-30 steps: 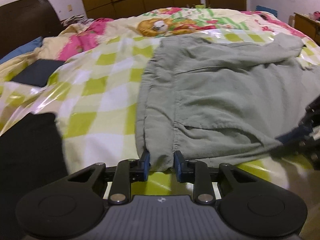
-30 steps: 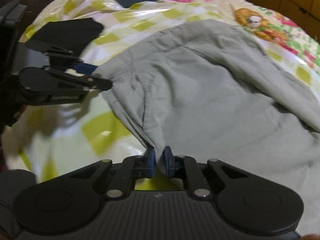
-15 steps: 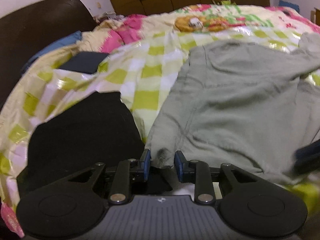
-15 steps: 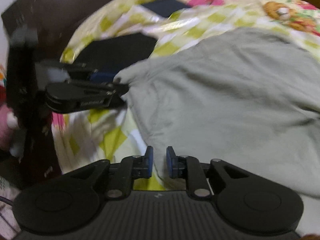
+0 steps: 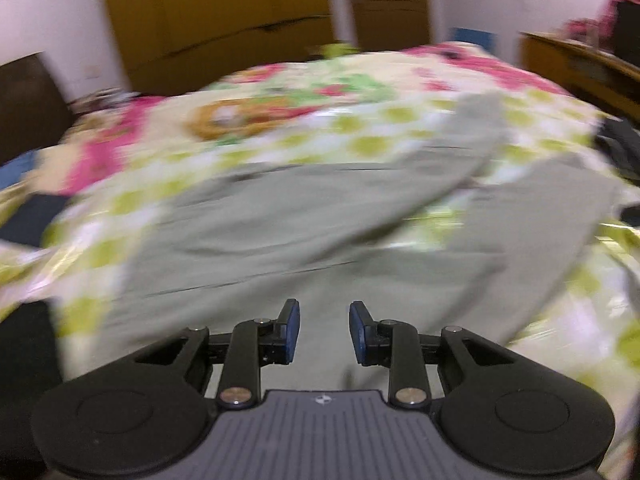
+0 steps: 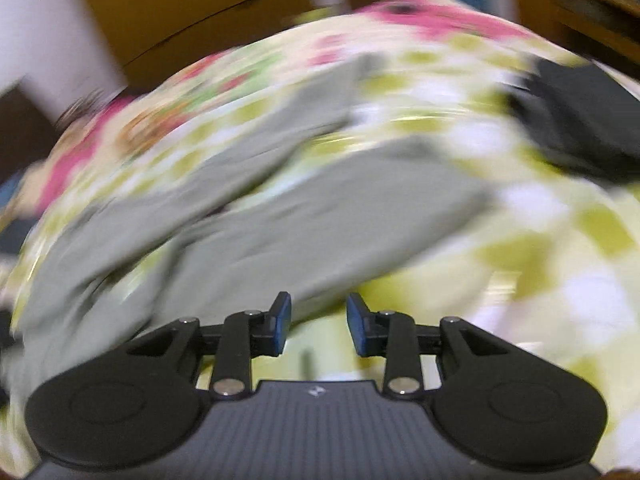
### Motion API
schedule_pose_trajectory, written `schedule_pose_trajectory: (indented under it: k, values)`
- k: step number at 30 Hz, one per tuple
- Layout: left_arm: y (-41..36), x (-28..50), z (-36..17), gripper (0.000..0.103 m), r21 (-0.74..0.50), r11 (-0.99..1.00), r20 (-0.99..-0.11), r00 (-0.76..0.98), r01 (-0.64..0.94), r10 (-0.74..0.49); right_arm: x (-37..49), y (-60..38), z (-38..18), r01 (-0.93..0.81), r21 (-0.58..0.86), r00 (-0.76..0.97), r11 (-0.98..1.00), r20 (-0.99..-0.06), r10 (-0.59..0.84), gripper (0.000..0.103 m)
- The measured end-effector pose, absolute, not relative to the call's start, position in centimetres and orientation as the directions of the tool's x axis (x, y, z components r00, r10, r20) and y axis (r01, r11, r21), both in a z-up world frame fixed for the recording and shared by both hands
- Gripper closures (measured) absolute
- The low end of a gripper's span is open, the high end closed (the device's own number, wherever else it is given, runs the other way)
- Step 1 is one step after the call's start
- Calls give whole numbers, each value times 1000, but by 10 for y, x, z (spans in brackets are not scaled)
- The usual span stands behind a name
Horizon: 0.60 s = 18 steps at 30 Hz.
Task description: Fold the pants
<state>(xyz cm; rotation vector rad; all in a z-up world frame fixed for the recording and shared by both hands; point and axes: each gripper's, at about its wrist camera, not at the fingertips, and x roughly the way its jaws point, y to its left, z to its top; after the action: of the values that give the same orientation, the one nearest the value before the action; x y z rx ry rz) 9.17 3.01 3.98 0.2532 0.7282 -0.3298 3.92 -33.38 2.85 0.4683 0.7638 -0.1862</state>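
While the pants lie spread on the bed, grey-green and waist end nearest me, their two legs fork away toward the far right with checked cover showing between them. A second ago I pinched the waistband at two spots; now both grips are gone and the cloth rests flat on its own. My left gripper has its pads parted with nothing between them, hovering over the seat of the pants. My right gripper is opening, its gap empty too, above the near leg's lower edge where cloth meets cover. Both views have swung from the waist toward the legs and are smeared with blur. I judge the laying-out done, so the folding proper starts now: next I would take one leg and bring it over the other. Dark clothes sit at the right, well apart.
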Motion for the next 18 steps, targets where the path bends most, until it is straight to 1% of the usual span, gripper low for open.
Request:
schedule_pose_trajectory:
  k: [2, 5, 7, 8, 11, 12, 13, 14, 16, 18]
  values:
    - [-8, 97, 32, 60, 93, 889, -703, 661, 448, -260, 43, -364, 19, 402, 420, 722, 814, -692, 0, 69]
    - [-52, 99, 25, 60, 77, 851, -723, 617, 520, -311, 47, -400, 3, 479, 526, 737, 703, -676, 4, 69]
    - [-71, 97, 22, 59, 85, 830, -730, 601, 551, -325, 52, -412, -5, 481, 595, 764, 644, -645, 26, 67]
    - [-80, 94, 20, 59, 96, 821, -733, 598, 563, -324, 58, -416, -8, 484, 611, 769, 626, -639, 28, 65]
    - [-89, 93, 17, 59, 94, 813, -748, 580, 575, -323, 69, -423, -20, 475, 643, 792, 602, -610, 27, 65]
    - [-91, 94, 16, 59, 92, 813, -752, 576, 575, -322, 71, -427, -23, 472, 650, 798, 596, -602, 25, 69]
    - [-93, 96, 14, 59, 91, 815, -755, 574, 573, -319, 73, -429, -25, 469, 657, 802, 591, -597, 28, 77]
    - [-94, 97, 14, 59, 91, 817, -757, 573, 570, -315, 71, -431, -25, 462, 670, 804, 581, -593, 45, 99]
    - [-96, 100, 14, 59, 82, 821, -757, 571, 566, -318, 59, -436, -22, 440, 713, 822, 547, -565, 76, 100]
    - [-100, 103, 15, 59, 75, 821, -754, 570, 566, -325, 48, -445, -11, 426, 718, 836, 550, -545, 64, 100]
